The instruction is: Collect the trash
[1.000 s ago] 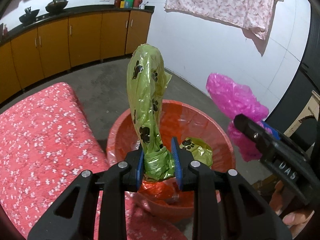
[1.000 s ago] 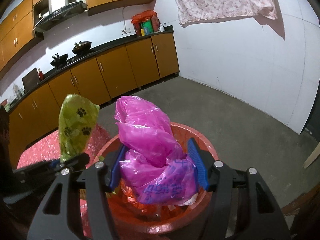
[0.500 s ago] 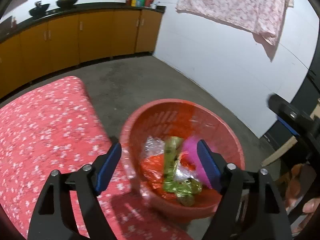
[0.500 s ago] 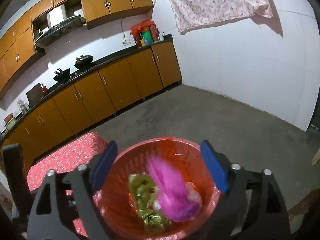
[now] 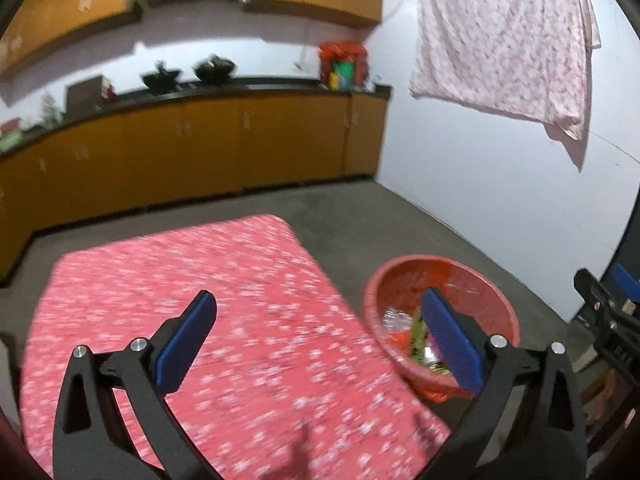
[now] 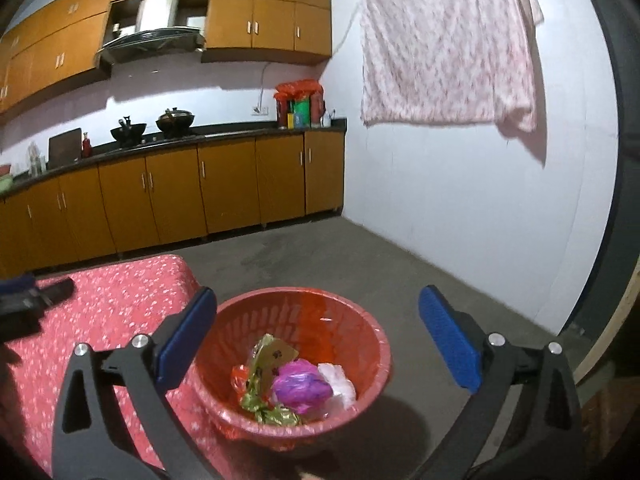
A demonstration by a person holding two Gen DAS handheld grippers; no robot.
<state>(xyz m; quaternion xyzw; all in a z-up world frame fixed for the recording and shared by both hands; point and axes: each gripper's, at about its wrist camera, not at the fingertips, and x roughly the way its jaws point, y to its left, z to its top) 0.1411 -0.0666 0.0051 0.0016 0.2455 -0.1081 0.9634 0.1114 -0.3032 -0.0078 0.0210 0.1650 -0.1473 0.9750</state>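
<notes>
Left wrist view: the left gripper (image 5: 318, 334) has its jaws opening, already spread wide, with nothing between the blue pads (image 5: 186, 342). It hangs over the near part of a red flowered cloth (image 5: 192, 304), which is blurred. The red basket (image 5: 486, 284) sits on the concrete floor (image 5: 400, 220) just right of the cloth's right edge, partly hidden behind the right-hand finger. Inside it some trash (image 5: 400, 326) shows: a clear wrapper, an orange scrap, a green strip. At the far right edge, part of the right gripper (image 5: 608, 308) is visible, black with a blue pad. Orange cabinets (image 5: 200, 152) run along the far wall; a pink patterned sheet (image 5: 500, 40) hangs on the white wall at right.

Right wrist view: the right gripper (image 6: 318, 334) also has its jaws opening, wide apart and empty, poised above the basket (image 6: 372, 344). The basket lies between the two fingers in view, touching the cloth's (image 6: 100, 308) right edge. In its bottom lie a green paw-print bag (image 6: 268, 364), a crumpled pink bag (image 6: 300, 386), a white wrapper (image 6: 340, 382) and an orange scrap (image 6: 239, 374), all touching. The left gripper's tip (image 6: 36, 296) shows at the left edge, over the cloth.
</notes>
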